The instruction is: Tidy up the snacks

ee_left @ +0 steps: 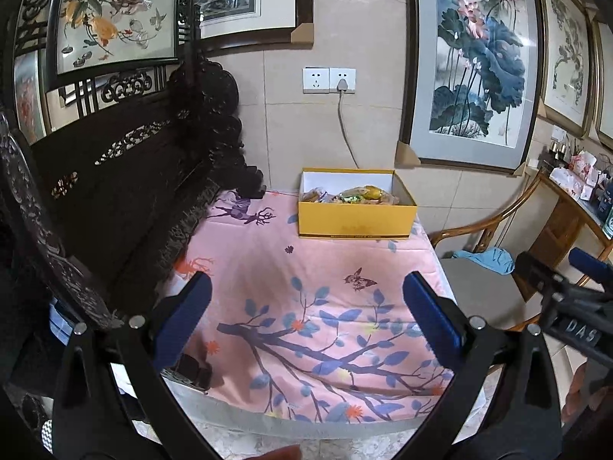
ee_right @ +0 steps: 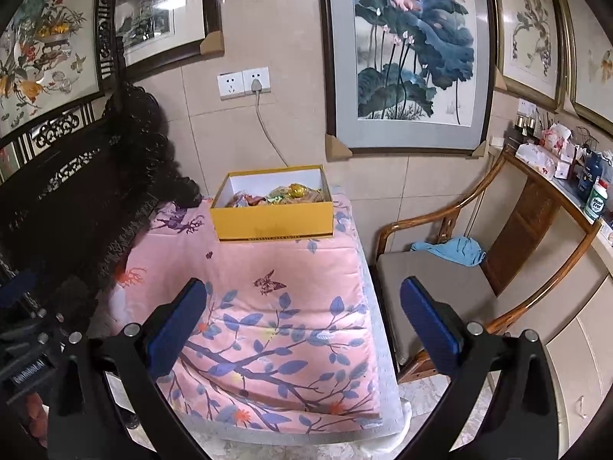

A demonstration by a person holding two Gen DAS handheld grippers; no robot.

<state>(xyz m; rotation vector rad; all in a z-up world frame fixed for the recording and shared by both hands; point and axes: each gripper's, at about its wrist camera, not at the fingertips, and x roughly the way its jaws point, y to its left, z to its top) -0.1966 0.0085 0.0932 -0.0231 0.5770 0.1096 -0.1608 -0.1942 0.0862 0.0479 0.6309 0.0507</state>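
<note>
A yellow box [ee_left: 356, 220] stands at the far end of the table, on the pink flowered cloth [ee_left: 276, 280]. It holds several wrapped snacks [ee_left: 358, 195]. It also shows in the right wrist view [ee_right: 274, 220], with the snacks [ee_right: 283, 193] inside. My left gripper [ee_left: 306, 306] is open and empty, well short of the box over the near part of the cloth. My right gripper [ee_right: 302, 310] is open and empty, over the table's near right corner. The right gripper's body shows at the right edge of the left wrist view [ee_left: 567, 299].
A dark carved wooden bench [ee_left: 126, 191] stands along the table's left side. A wooden chair [ee_right: 452, 268] with a blue cloth [ee_right: 450, 251] stands to the right. A side counter [ee_right: 567, 191] holds bottles and boxes. A cable [ee_left: 346, 130] hangs from a wall socket behind the box.
</note>
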